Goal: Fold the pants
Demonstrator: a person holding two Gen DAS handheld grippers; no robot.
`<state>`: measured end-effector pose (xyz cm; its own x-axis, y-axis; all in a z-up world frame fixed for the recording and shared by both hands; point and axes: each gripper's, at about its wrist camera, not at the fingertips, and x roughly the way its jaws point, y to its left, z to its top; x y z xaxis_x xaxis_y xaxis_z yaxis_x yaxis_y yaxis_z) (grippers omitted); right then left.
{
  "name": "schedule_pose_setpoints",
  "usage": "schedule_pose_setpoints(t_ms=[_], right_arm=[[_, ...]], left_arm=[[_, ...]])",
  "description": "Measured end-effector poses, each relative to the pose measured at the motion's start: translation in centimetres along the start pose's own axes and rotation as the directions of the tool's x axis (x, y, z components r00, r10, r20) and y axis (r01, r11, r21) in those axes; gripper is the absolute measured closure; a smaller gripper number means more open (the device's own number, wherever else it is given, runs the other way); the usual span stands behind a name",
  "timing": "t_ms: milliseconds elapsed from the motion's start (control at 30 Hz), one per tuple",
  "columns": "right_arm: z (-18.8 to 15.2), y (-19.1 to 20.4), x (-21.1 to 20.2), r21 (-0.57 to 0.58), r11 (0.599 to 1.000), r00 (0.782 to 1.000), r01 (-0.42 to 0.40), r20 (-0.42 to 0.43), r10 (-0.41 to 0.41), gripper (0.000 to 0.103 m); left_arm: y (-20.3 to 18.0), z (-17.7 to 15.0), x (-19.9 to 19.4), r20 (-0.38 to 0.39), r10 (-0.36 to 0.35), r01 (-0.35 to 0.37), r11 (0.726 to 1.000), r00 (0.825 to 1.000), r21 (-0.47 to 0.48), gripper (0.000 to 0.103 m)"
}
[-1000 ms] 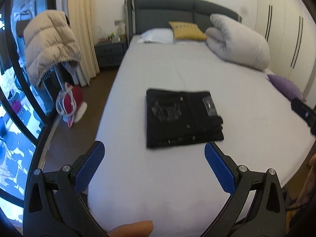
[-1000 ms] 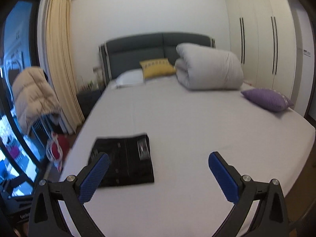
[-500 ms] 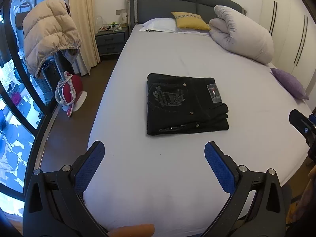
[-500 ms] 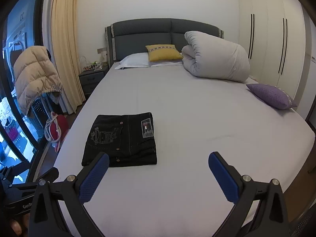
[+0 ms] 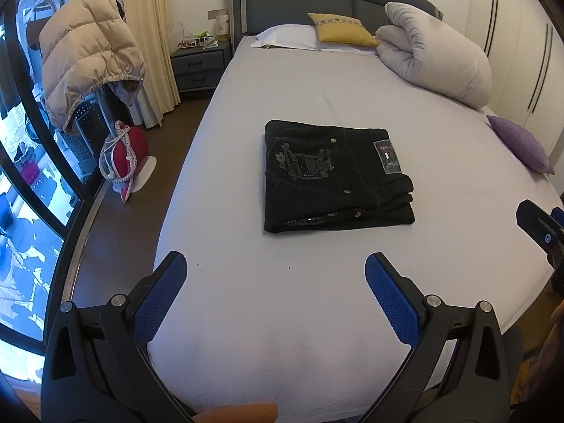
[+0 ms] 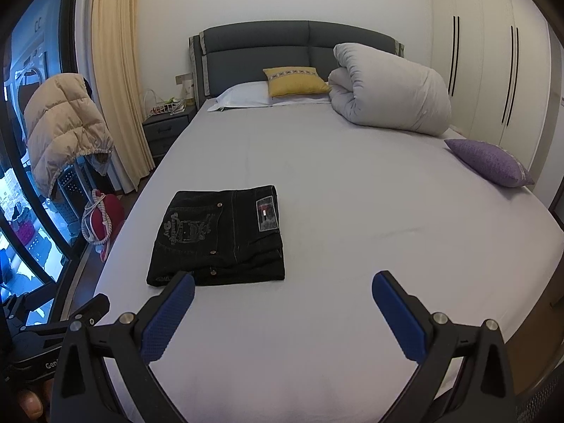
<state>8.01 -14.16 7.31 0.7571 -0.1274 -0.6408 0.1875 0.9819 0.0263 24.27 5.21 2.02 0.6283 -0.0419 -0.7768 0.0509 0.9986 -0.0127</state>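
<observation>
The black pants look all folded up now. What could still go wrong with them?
The pants lie folded on the bed, and both the left gripper and the right gripper are open and off them. The layers at the right edge look slightly uneven, so a nudge might loosen the stack. They also sit nearer the bed's left side, where a bump could push them toward the floor.

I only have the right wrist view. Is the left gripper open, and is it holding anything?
Observer: The left gripper is open and empty, with its fingertips short of the folded pants.
Operator: The near left corner of the pants is hidden for me. How does it look?
Observer: That corner lies flat on the bed sheet, with no loose cloth sticking out.
</observation>
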Motion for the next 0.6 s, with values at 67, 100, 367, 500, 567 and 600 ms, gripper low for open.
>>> schedule_pose_setpoints(t_ms=[67,100,367,500,567,600], right_arm=[[-0.08,0.07,-0.01,0.001,1.0,1.0,-0.001,-0.003,0.001,0.0],[-0.1,0.09,-0.01,0.001,1.0,1.0,-0.002,-0.004,0.002,0.0],[-0.33,0.25,0.04,-0.001,1.0,1.0,-0.002,-0.009,0.002,0.0],[-0.4,0.32,0.08,-0.003,1.0,1.0,-0.002,-0.013,0.002,0.0],[-0.41,0.34,0.11,-0.004,1.0,1.0,-0.004,-0.013,0.004,0.0],[-0.41,0.33,0.12,-0.004,1.0,1.0,-0.003,-0.013,0.003,0.0]], left_arm=[[0.0,-0.04,-0.1,-0.001,0.0,0.0,1.0,1.0,0.0,0.0],[-0.01,-0.06,-0.02,-0.002,0.0,0.0,1.0,1.0,0.0,0.0],[-0.08,-0.21,0.06,-0.003,0.001,-0.001,1.0,1.0,-0.001,0.0],[-0.07,-0.21,0.09,-0.003,0.001,-0.001,1.0,1.0,-0.001,0.0],[-0.07,-0.2,0.07,-0.003,0.001,-0.001,1.0,1.0,-0.001,0.0],[-0.07,-0.2,0.07,-0.003,0.001,-0.001,1.0,1.0,0.0,0.0]])
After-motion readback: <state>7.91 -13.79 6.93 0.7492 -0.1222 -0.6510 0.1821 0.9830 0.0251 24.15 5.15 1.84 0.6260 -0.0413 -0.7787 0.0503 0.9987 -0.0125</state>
